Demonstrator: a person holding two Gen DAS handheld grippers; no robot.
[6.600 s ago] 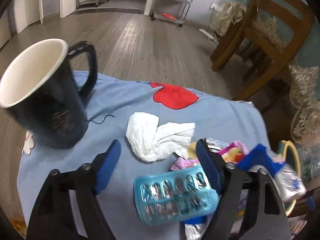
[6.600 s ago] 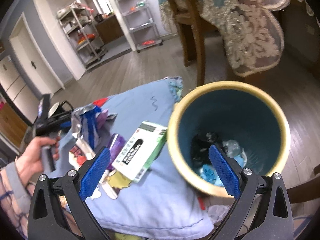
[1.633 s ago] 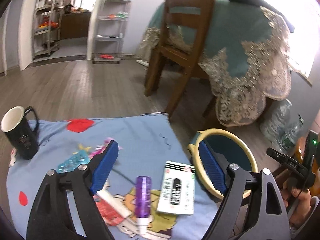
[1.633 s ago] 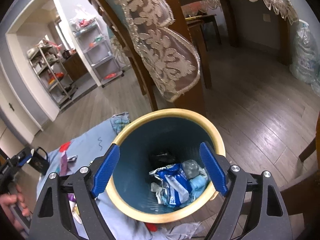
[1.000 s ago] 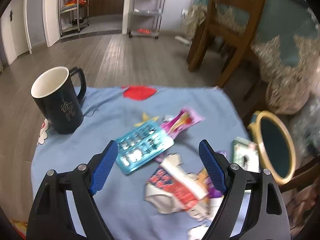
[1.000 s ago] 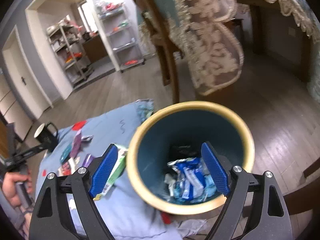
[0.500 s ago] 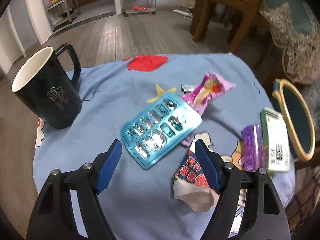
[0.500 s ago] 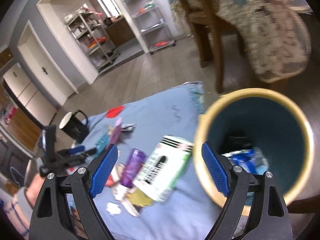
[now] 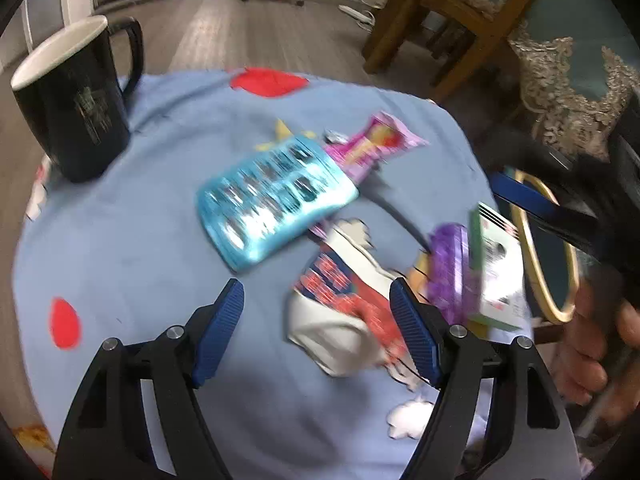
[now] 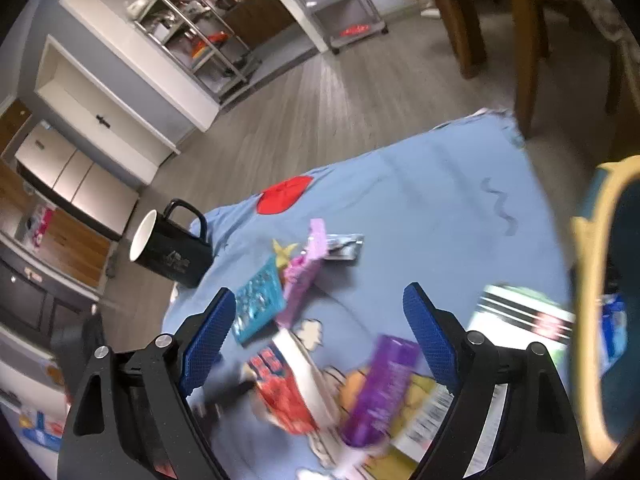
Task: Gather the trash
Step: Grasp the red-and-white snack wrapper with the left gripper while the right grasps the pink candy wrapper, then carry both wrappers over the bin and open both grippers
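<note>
Left gripper (image 9: 316,316) spread, empty; right gripper (image 10: 320,320) spread, empty. One mug (image 9: 74,108), one blister pack (image 9: 272,196), one purple bottle (image 9: 448,268), one bin (image 10: 600,300).

Bare blue tabletop (image 9: 132,240) lies open between the black mug (image 9: 76,104) at the far left and the blister pack (image 9: 272,196). To the right, wrappers (image 9: 344,312), a purple bottle (image 9: 448,272) and a box (image 9: 500,272) crowd the way toward the bin (image 9: 560,312).

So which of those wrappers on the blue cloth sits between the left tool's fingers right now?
The red-and-white wrapper, lying between the left gripper's open fingers. The pink wrapper and the blue blister pack lie farther off, toward the mug.
</note>
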